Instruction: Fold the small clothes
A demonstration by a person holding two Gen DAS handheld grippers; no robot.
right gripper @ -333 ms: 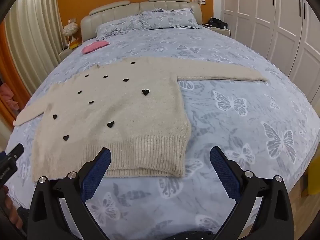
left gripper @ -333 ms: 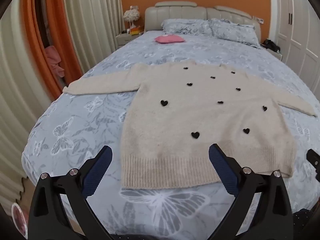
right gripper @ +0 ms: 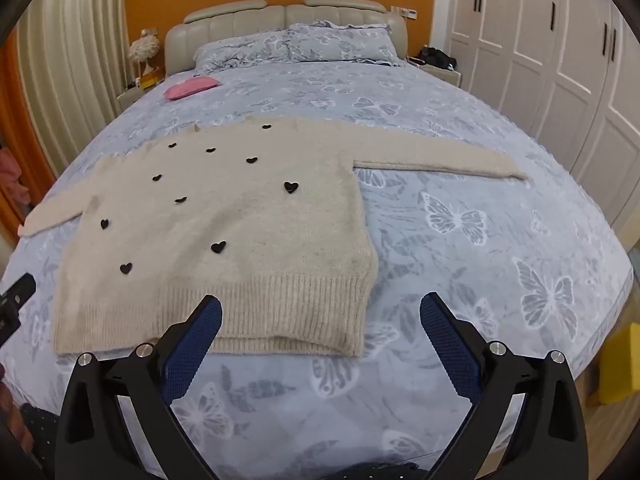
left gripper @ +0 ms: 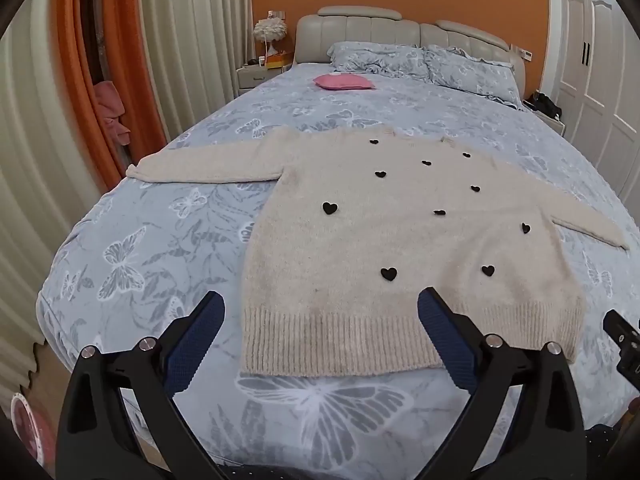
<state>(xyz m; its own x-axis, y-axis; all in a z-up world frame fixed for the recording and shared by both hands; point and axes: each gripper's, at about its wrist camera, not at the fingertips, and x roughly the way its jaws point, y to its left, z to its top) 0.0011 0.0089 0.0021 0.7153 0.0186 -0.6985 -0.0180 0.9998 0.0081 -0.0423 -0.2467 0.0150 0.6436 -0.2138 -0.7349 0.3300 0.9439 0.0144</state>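
A cream knit sweater (left gripper: 384, 240) with small black hearts lies flat on the bed, front up, both sleeves spread out sideways and the ribbed hem nearest me. It also shows in the right wrist view (right gripper: 240, 232). My left gripper (left gripper: 320, 320) is open and empty, held above the hem's left part. My right gripper (right gripper: 320, 320) is open and empty, held above the hem's right corner. Neither gripper touches the sweater.
The bed (left gripper: 160, 240) has a blue-grey butterfly cover, a pink cushion (left gripper: 344, 82) and pillows (left gripper: 424, 64) near the headboard. Curtains hang at the left. White wardrobe doors (right gripper: 560, 60) stand at the right. A yellow object (right gripper: 624, 364) sits by the bed's right edge.
Both grippers have tilted up a little, so the sweater sits slightly lower in each view. Both grippers stay open and the sweater has not moved.
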